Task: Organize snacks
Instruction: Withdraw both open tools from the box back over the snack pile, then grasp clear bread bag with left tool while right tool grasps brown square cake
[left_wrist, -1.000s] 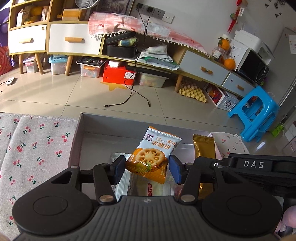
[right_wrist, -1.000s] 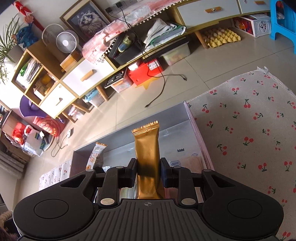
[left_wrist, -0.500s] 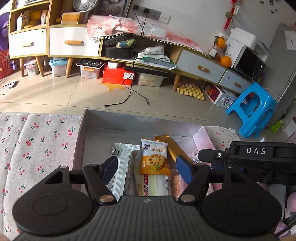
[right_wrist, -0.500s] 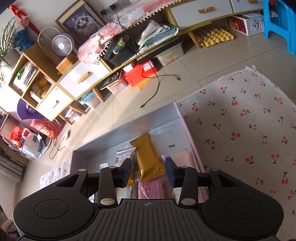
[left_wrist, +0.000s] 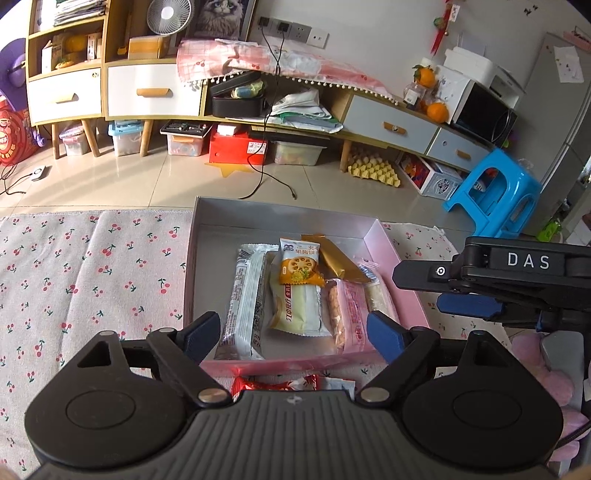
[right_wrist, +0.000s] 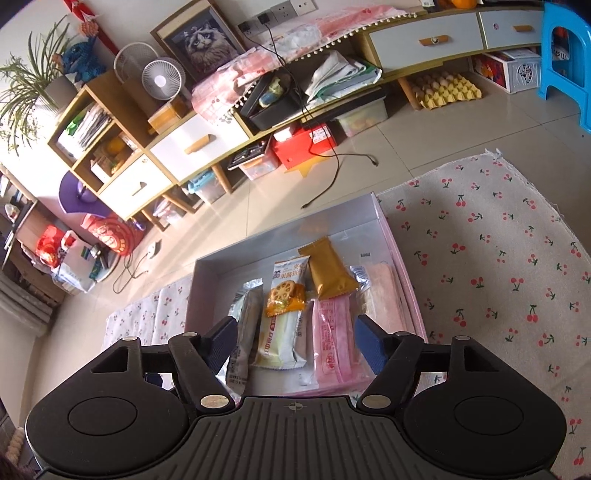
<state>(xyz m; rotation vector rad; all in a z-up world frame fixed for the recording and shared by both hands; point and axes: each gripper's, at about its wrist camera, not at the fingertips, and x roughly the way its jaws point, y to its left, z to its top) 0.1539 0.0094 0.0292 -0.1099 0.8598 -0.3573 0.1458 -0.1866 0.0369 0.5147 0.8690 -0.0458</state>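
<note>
Both my grippers are spread and empty above the box (left_wrist: 391, 254): left gripper (left_wrist: 291, 330), right gripper (right_wrist: 295, 338). Six packs lie inside, roughly side by side: silver bar (left_wrist: 245, 295), orange biscuit pack (left_wrist: 300, 267) overlapping the pale yellow pack (left_wrist: 297, 310), gold pack (right_wrist: 328, 273), pink pack (right_wrist: 334, 332), another pink one (right_wrist: 384, 291) by the right wall. I'd call it mostly done; a red wrapper (left_wrist: 275, 384) outside the near rim looks left. Box sits on a cherry-print cloth (right_wrist: 491, 258); tiled floor, cluttered sideboard, blue stool (left_wrist: 495, 192) behind.
</note>
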